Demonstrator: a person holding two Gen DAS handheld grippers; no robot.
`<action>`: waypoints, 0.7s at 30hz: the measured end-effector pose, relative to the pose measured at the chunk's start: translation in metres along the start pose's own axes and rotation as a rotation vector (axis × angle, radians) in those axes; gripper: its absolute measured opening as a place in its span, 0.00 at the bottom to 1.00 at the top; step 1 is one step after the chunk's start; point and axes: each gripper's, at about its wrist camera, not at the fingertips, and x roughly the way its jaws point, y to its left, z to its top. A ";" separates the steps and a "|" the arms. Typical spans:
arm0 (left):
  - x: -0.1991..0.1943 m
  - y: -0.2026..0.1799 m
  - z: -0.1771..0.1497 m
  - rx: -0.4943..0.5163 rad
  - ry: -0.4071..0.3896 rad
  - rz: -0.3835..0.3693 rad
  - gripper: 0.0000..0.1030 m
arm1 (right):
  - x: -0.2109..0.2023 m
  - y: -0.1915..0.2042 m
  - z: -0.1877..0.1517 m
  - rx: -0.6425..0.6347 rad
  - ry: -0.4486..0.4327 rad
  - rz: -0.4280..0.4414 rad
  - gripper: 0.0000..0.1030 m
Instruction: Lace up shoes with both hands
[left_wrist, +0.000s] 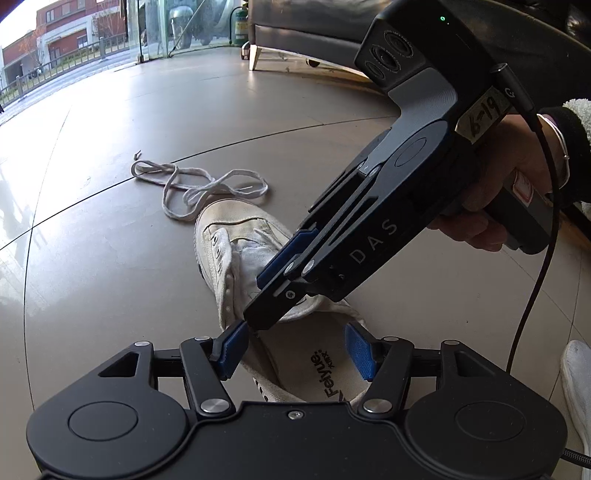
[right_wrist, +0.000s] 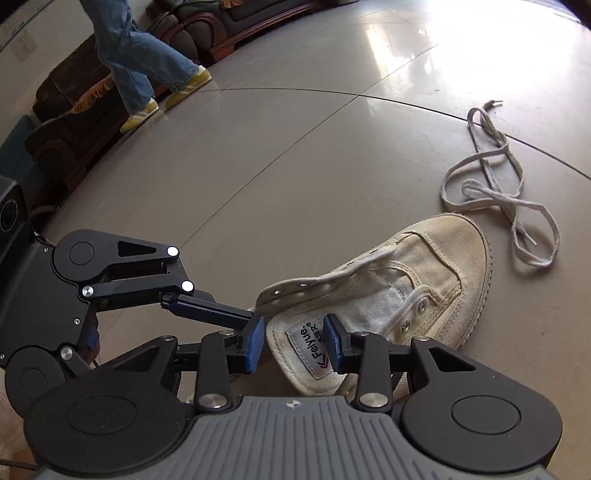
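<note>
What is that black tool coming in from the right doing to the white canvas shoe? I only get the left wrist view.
Observer: The right wrist view shows it. The right gripper has a blue pad on each side of the white canvas shoe's labelled tongue, with its jaws open and not pinching.
Operator: Is any lace threaded on the side I can't see?
Observer: No. The metal eyelets on that flap are bare. The loose white shoelace lies on the floor past the toe.
Operator: Is anyone else around?
Observer: Yes, a person in blue jeans and yellow trainers is walking past a dark sofa.
</note>
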 end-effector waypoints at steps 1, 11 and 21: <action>0.004 0.003 0.001 -0.002 -0.001 -0.005 0.55 | 0.001 -0.002 -0.004 0.018 -0.006 0.001 0.37; 0.013 0.038 0.019 -0.028 -0.105 -0.042 0.58 | -0.040 -0.020 -0.027 0.198 -0.106 0.060 0.48; 0.024 0.080 0.040 -0.150 -0.116 0.015 0.58 | -0.050 -0.039 -0.030 0.228 -0.163 -0.267 0.49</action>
